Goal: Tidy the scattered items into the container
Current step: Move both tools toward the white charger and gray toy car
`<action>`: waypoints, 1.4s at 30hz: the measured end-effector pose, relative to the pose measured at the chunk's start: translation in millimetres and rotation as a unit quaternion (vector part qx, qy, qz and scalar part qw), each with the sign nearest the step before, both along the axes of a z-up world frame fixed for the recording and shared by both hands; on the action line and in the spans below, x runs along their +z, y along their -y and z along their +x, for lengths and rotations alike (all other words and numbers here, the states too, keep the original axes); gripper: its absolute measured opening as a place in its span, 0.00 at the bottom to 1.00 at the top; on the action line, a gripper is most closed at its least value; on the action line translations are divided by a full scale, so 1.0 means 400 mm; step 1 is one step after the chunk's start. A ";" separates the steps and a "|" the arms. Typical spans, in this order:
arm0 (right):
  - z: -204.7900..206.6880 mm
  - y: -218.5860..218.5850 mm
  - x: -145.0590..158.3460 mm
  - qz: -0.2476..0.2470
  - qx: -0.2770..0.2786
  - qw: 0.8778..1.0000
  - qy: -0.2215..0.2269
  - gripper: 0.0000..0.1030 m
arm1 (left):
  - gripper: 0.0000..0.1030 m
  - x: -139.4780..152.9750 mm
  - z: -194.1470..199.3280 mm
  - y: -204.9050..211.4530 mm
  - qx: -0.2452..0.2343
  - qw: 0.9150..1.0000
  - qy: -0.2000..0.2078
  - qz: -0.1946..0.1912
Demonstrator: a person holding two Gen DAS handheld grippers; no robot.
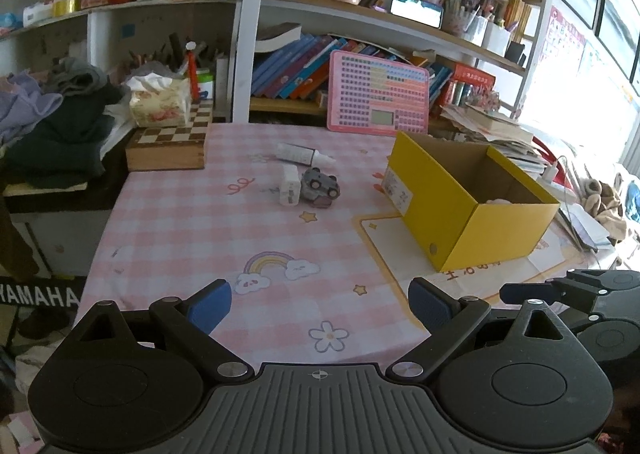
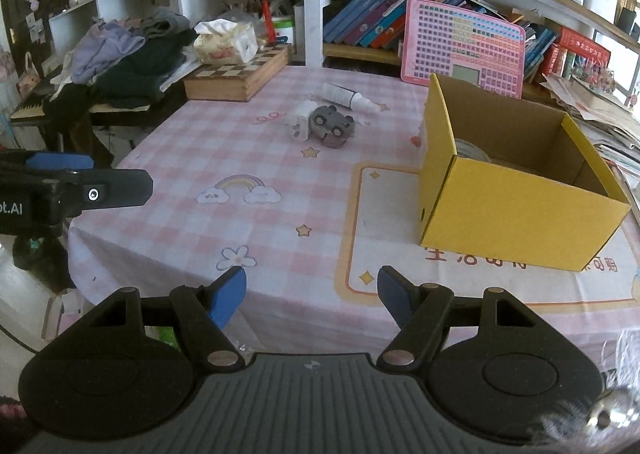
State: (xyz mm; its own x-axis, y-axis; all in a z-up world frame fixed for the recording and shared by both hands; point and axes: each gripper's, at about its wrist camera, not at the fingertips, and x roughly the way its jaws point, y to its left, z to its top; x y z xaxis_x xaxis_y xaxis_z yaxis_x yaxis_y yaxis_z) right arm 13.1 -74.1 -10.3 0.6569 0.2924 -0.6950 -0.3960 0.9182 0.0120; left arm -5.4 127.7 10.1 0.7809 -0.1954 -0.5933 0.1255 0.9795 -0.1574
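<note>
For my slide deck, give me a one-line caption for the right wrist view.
Open right claw faces a toy car, plug and bottle beside the yellow box.

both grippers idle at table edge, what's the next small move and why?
Probably reach the left gripper forward toward the white plug adapter, the nearest of three loose items. It lies touching the grey toy car, with the white tube just behind. Both grippers' jaws are open and empty; the right gripper sits nearer the yellow box.
</note>
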 end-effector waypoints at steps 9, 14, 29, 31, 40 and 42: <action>0.023 -0.010 0.008 -0.003 -0.006 1.000 0.015 0.67 | 0.94 -0.002 0.026 -0.008 0.006 1.000 0.003 0.003; 0.048 -0.012 0.004 -0.001 -0.005 1.000 0.015 0.66 | 0.94 -0.007 0.045 -0.005 0.005 1.000 0.002 0.009; 0.209 -0.045 -0.012 0.011 0.013 1.000 0.004 0.65 | 0.94 -0.013 0.171 -0.023 0.027 0.999 0.003 0.028; 0.233 -0.049 -0.013 0.012 0.014 1.000 0.002 0.65 | 0.94 -0.015 0.190 -0.024 0.028 0.999 0.004 0.031; 0.331 -0.069 -0.013 0.017 0.018 1.000 -0.003 0.65 | 0.94 -0.024 0.270 -0.032 0.032 0.999 0.004 0.040; 0.349 -0.074 -0.015 0.017 0.021 1.000 -0.005 0.65 | 0.94 -0.026 0.288 -0.033 0.033 0.999 0.003 0.042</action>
